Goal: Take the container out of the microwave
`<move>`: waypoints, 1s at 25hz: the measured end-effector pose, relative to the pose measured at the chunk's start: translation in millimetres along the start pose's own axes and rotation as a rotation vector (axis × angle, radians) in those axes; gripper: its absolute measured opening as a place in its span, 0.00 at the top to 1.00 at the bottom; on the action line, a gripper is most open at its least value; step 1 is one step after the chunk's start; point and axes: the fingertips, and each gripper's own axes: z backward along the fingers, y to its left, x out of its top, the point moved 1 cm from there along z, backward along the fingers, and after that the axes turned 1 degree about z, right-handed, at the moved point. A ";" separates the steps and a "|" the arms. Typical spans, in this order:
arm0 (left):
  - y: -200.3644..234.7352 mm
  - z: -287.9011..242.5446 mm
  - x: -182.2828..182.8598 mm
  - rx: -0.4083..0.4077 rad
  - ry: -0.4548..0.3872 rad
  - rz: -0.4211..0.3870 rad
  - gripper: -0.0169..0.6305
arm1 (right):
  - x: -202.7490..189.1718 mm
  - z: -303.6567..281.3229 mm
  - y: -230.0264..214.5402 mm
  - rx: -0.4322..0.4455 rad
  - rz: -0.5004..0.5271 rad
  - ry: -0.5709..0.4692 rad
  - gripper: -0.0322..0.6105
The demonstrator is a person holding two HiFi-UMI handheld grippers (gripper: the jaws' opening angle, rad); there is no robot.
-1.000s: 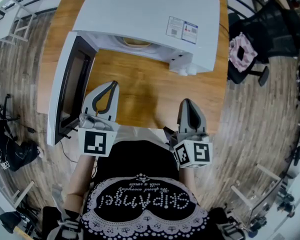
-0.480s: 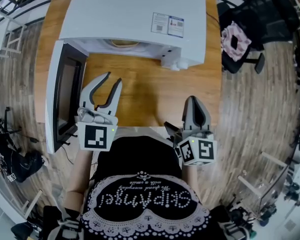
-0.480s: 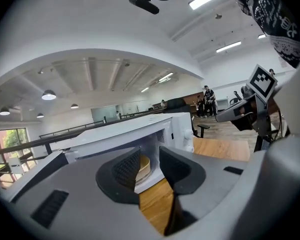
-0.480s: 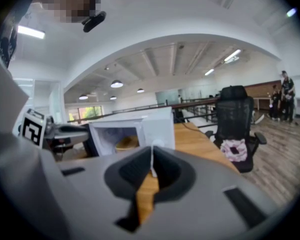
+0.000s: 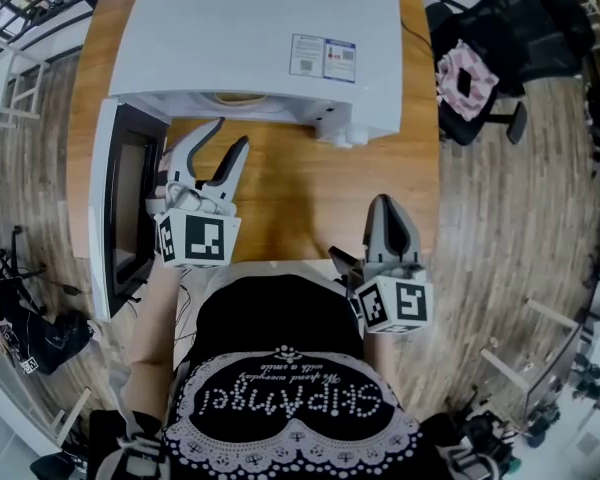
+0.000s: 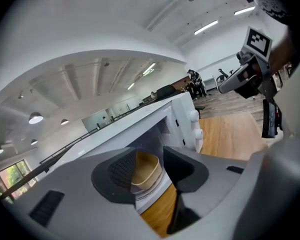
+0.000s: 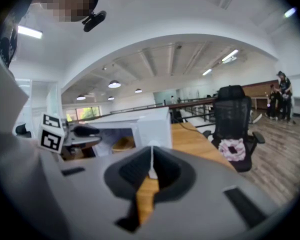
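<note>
A white microwave (image 5: 260, 38) stands on the wooden table (image 5: 310, 188), its door (image 5: 120, 208) swung open to the left. Inside sits a tan container (image 5: 242, 98), only its rim showing from above. My left gripper (image 5: 227, 136) hovers just in front of the opening; its jaws have just been opening and hold nothing. In the left gripper view the container (image 6: 146, 171) shows in the gap of the open left gripper (image 6: 151, 170), still apart from it. My right gripper (image 5: 385, 206) is shut and empty over the table's near edge, right of the microwave.
A black office chair (image 5: 480, 78) with a pink cloth on it stands to the right of the table. Dark bags (image 5: 20, 318) lie on the wooden floor at the left. The microwave's knobs (image 5: 335, 133) stick out at its front right corner.
My left gripper has moved forward to the microwave's opening, rolled a little, and its jaws went from shut to open. The right gripper has barely shifted.
</note>
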 end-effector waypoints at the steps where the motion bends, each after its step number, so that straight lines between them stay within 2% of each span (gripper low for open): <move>1: 1.0 -5.5 -3.0 -0.005 0.011 -0.010 0.67 | -0.5 -0.3 -1.5 -0.005 -0.001 0.003 0.89; 12: 0.3 -54.4 -27.9 -0.078 0.095 -0.140 0.65 | -1.6 -4.0 -12.1 -0.039 -0.019 0.015 0.89; 17: -2.9 -75.0 -41.8 -0.125 0.134 -0.166 0.65 | -2.9 -5.8 -14.3 -0.046 -0.028 0.024 0.89; 25: -10.0 -103.7 -76.4 -0.226 0.248 -0.275 0.65 | -5.9 -7.7 -17.6 -0.051 -0.036 0.033 0.89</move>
